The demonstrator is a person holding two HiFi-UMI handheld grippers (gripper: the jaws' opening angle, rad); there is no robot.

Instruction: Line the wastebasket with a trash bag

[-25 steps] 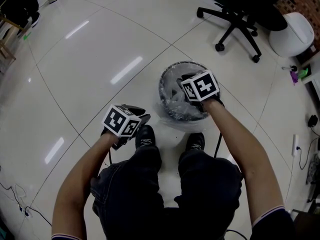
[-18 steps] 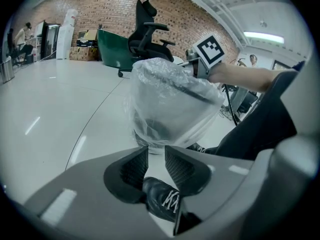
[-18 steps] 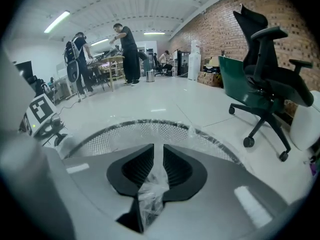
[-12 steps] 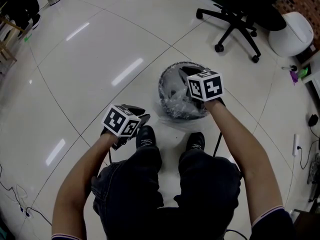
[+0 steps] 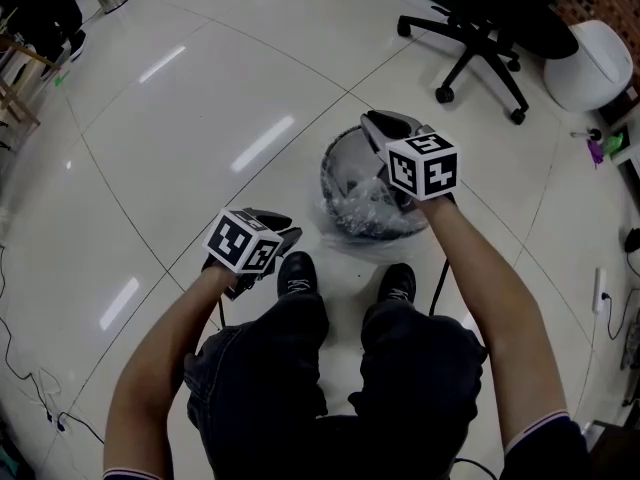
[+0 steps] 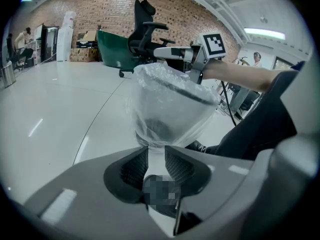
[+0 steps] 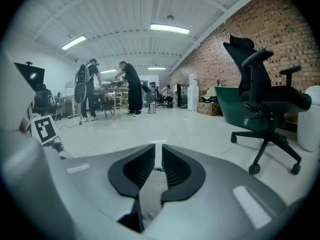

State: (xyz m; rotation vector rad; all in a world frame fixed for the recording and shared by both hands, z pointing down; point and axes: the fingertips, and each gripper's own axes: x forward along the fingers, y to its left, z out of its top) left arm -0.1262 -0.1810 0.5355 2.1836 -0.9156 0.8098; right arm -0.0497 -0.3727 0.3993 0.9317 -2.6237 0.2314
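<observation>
- Head view: the round dark wire-mesh wastebasket [image 5: 328,173] stands on the glossy pale tiled floor [image 5: 200,88], just ahead of the person's black shoes [image 5: 293,271]. That spot lets both arms reach it from above.
- The clear thin plastic trash bag [image 5: 365,208] sits in the wastebasket. Its crumpled film fills the inside and spills over the near rim, and the left gripper view shows film draped down the outer wall as well.
- The right gripper [image 5: 375,121] hangs over the far rim and points away from the person. Its jaws have just been closing and stand almost together, with a thin strip of what looks like bag film nipped between them. This is probably to draw the bag's mouth up and outward so it can be folded over that rim.
- The left gripper [image 5: 288,230] is held off to the left beside the thigh, apart from the wastebasket. Its jaws are spread with nothing between them, and it seems to be waiting, free to take the opposite edge.
- The wastebasket is upright: its long axis is vertical, its mouth faces the ceiling and its wall tapers to a narrower base. The bag's mouth opens upward too.
- A black wheeled office chair [image 5: 480,28] stands well beyond the wastebasket.
</observation>
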